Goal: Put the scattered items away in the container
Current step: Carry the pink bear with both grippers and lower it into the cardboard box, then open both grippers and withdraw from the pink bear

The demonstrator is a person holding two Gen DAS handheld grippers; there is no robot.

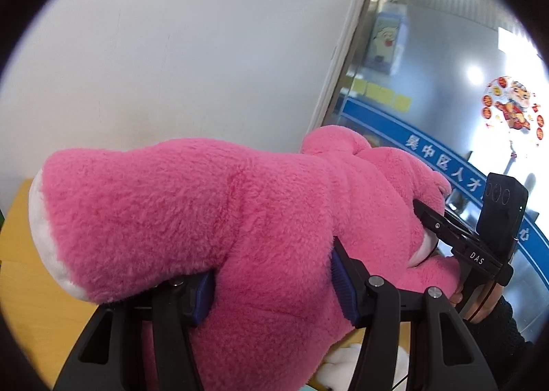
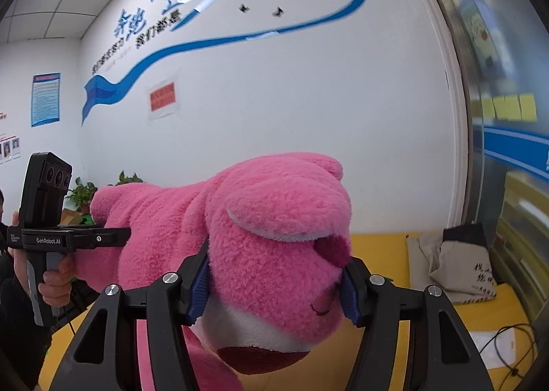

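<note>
A big pink plush bear (image 1: 212, 219) is held up in the air between the two claws, lying roughly level in front of a white wall (image 1: 154, 58). In the left wrist view the left claw (image 1: 271, 288) is clamped on a thick part of the bear's lower body or leg, its blue ribbed pads (image 1: 341, 288) pressed into the fur on both sides. A limb with a white sole (image 1: 44, 243) sticks out to the left above that grip.

In the right wrist view the right claw (image 2: 274, 291) is closed on the bear's head (image 2: 274, 236), one blue pad (image 2: 199, 295) at each cheek, with an ear (image 2: 267, 222) on top and the white muzzle (image 2: 254, 325) and dark red mouth facing down. The bear's body stretches away to the left, where the left claw's black arm (image 2: 96, 238) meets the fur and a bare hand (image 2: 55, 281) holds its grip.

Below the bear lies a yellow counter (image 2: 384, 253). On it, to the right, a beige cloth bag (image 2: 459, 260) with dark writing slumps near a glass partition (image 2: 507, 116), and a black cable (image 2: 507, 343) curls across white paper. Something white and soft (image 1: 343, 363) shows under the bear in the left wrist view, perhaps another toy. Blue lettering and a blue ribbon stripe (image 2: 219, 44) run across the wall, and a potted plant (image 2: 82, 195) stands far left.
</note>
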